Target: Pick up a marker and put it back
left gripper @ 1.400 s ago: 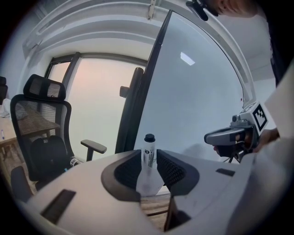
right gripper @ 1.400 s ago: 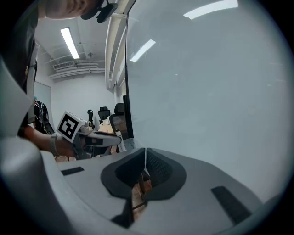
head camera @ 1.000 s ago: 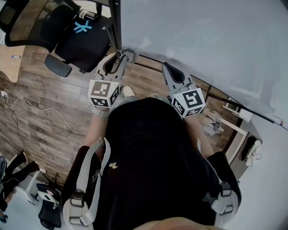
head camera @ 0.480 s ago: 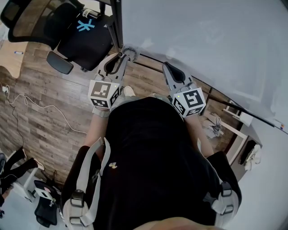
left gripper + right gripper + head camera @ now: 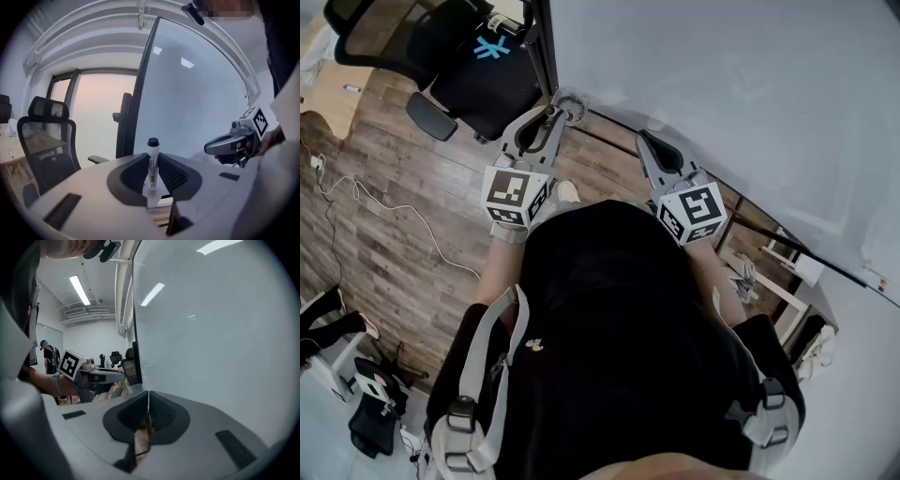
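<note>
Two tongs are in view: the left tongs (image 5: 547,116) and the right tongs (image 5: 646,142). There is one marker (image 5: 152,161), white with a black cap. There is one whiteboard (image 5: 722,84). One black office chair (image 5: 469,75) stands at the upper left corner of the floor (image 5: 403,169), where one white cable (image 5: 394,211) lies. One person (image 5: 47,355) stands far off.

An office is showing here: a large glossy white whiteboard (image 5: 722,94) is standing on a brown wood-look plank floor (image 5: 384,225), a black mesh-backed swivel chair (image 5: 464,84) is sitting beside a light wooden table (image 5: 323,94), and a long fluorescent ceiling light (image 5: 80,290) is glowing overhead.
</note>
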Motion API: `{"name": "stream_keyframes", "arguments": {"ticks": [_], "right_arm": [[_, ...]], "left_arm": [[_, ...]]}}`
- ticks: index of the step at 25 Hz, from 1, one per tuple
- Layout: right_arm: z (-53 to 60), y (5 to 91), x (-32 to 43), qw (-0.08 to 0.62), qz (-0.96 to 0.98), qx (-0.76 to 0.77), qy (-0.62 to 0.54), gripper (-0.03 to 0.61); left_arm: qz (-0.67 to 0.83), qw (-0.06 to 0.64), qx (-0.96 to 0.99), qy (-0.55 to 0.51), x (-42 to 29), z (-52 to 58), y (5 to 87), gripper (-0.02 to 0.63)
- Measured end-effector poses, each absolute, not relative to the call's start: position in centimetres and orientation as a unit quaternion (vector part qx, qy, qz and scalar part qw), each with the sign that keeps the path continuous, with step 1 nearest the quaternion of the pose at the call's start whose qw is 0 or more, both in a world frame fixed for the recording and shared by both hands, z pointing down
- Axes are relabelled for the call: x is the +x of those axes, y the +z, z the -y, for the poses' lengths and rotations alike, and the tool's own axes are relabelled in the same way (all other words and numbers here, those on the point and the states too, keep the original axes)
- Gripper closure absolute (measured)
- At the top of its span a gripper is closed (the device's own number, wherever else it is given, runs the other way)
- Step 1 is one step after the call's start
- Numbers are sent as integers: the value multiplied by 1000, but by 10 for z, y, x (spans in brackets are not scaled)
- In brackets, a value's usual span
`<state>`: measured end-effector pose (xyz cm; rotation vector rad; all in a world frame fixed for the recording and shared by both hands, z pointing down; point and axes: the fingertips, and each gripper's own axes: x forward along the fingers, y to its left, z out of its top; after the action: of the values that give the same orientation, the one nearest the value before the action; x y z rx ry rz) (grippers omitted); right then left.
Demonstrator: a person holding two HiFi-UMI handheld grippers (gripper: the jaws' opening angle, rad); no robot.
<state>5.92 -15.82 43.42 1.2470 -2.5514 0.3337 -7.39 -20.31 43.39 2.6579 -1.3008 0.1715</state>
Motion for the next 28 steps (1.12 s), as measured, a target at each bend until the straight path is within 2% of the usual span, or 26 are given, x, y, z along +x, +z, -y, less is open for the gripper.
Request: {"name": "stream_keyframes", "arguments": {"ticks": [19, 28], "right_arm": [[137, 406, 43, 119, 930, 337, 87, 561], [125, 400, 18, 120, 946, 289, 86, 561]], "left_arm": [[546, 24, 837, 33, -100, 142, 360, 541], [598, 34, 799, 51, -129, 103, 363, 541]]}}
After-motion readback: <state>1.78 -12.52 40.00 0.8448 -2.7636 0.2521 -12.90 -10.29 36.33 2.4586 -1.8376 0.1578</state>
